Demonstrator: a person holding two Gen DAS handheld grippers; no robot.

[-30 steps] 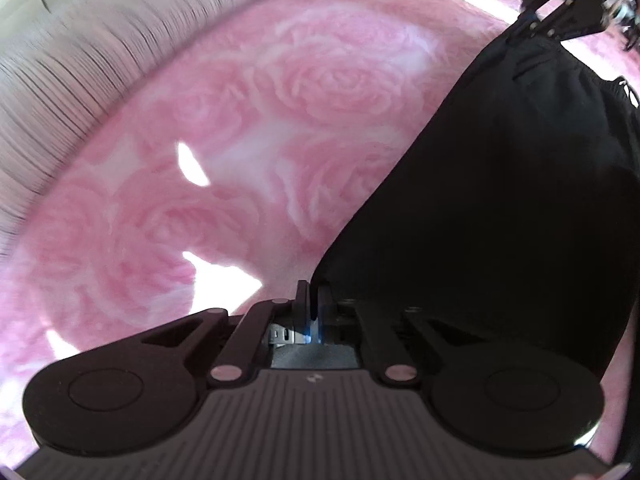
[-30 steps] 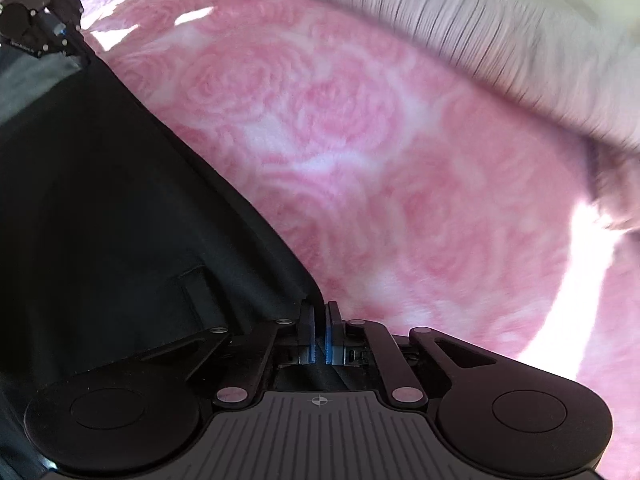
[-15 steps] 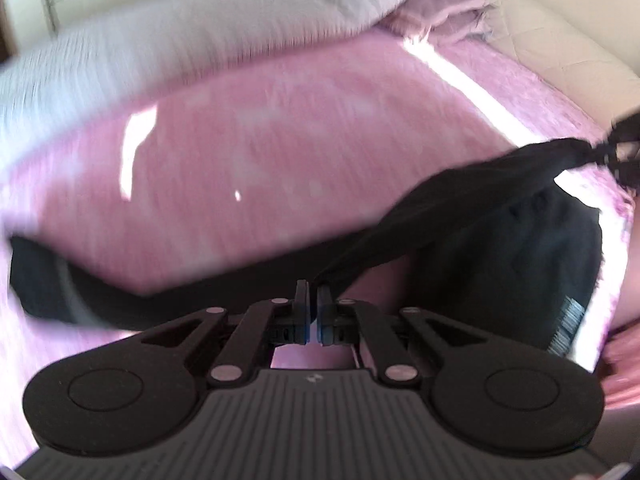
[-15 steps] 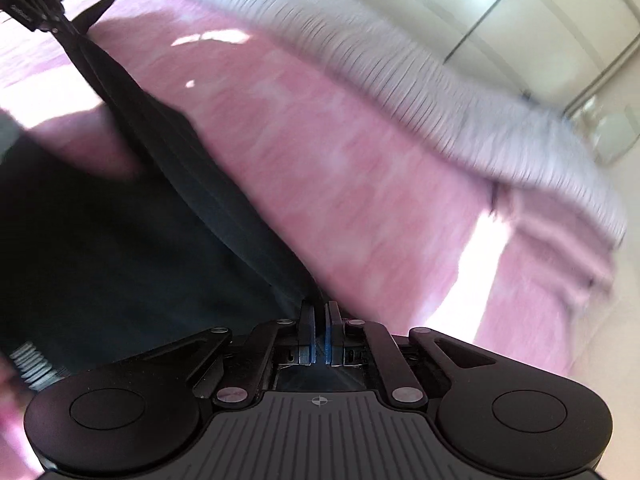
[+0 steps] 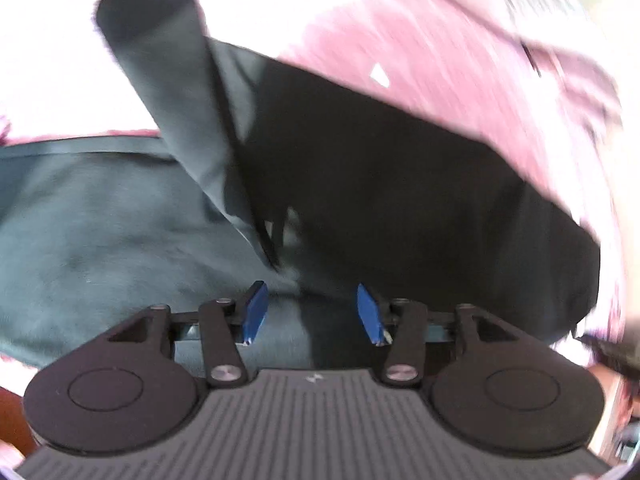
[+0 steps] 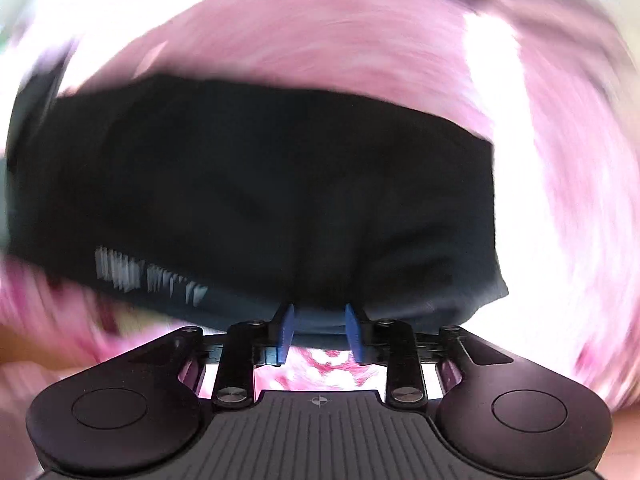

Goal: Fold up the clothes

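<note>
Your left gripper (image 5: 312, 312) has just opened wide, your right gripper (image 6: 320, 332) partway. Neither's jaws pinch the black garment (image 6: 260, 184) lying folded on the pink bed (image 6: 320, 40).

We count one black garment (image 5: 400, 184), one band of white lettering (image 6: 148, 276) on it, one pink bedspread (image 6: 340, 40), two grippers, left (image 5: 312, 312) and right (image 6: 320, 334), two blue pads each
</note>
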